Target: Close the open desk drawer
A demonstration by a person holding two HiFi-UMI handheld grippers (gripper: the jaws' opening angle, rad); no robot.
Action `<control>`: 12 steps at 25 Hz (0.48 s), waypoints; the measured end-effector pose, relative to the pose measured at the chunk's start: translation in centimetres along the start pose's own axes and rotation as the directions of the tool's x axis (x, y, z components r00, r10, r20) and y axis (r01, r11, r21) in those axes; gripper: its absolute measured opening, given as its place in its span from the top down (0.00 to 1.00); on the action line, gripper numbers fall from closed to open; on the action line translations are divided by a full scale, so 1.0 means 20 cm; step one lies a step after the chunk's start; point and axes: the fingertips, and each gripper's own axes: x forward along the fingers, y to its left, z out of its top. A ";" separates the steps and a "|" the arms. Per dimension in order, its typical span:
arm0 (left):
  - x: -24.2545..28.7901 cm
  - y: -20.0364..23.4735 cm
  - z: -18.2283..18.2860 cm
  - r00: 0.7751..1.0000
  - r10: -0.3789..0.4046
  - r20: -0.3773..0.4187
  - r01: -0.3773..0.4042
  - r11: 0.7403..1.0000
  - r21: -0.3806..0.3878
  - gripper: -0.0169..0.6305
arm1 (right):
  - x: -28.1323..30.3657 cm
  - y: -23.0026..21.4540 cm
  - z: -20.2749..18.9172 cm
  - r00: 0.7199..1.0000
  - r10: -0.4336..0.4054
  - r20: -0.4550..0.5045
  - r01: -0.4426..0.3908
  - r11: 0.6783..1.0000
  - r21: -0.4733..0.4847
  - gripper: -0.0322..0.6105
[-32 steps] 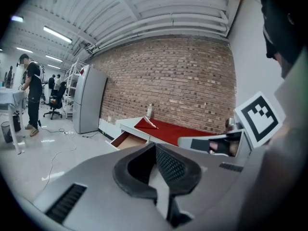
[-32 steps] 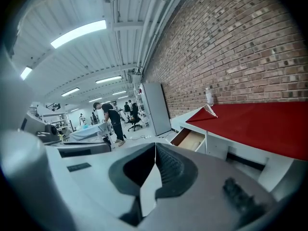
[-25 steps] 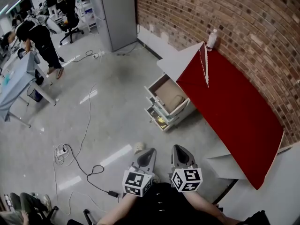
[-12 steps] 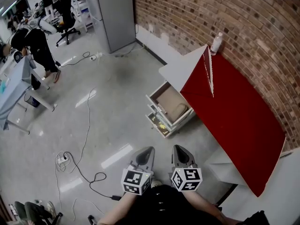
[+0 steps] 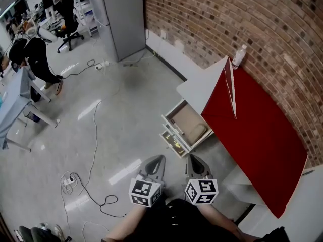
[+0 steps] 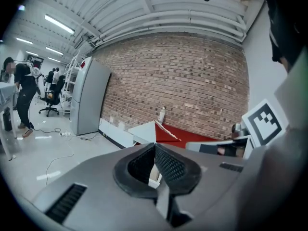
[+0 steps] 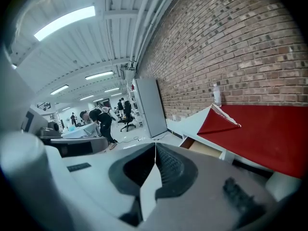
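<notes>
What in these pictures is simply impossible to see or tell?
The lower drawer: in the head view, the open top drawer covers most of it, and its yellowish contents are too small to name.
The label on the bottle: head view, too small to read.
Most of the desk top: head view, the red cloth covers it.
Both drawers in the left gripper view: the left gripper blocks them with its own body.

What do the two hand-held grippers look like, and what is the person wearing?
The left hand-held gripper and the right hand-held gripper are grey and taper to a point like beaks. Inside the jaws sit dark ribbed pads. At the back of each is a white cube printed with black square markers. The person wears a black top.
</notes>
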 end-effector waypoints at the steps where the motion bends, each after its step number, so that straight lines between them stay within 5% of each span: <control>1: 0.02 0.04 0.02 1.000 -0.004 0.000 0.004 1.000 0.001 0.96 | 0.04 0.01 0.02 1.000 -0.004 0.003 0.004 1.000 -0.001 0.93; 12: 0.28 0.37 0.11 0.994 -0.109 -0.020 0.108 0.994 -0.027 0.96 | 0.45 0.11 0.15 0.999 -0.033 0.036 0.034 0.999 -0.016 0.93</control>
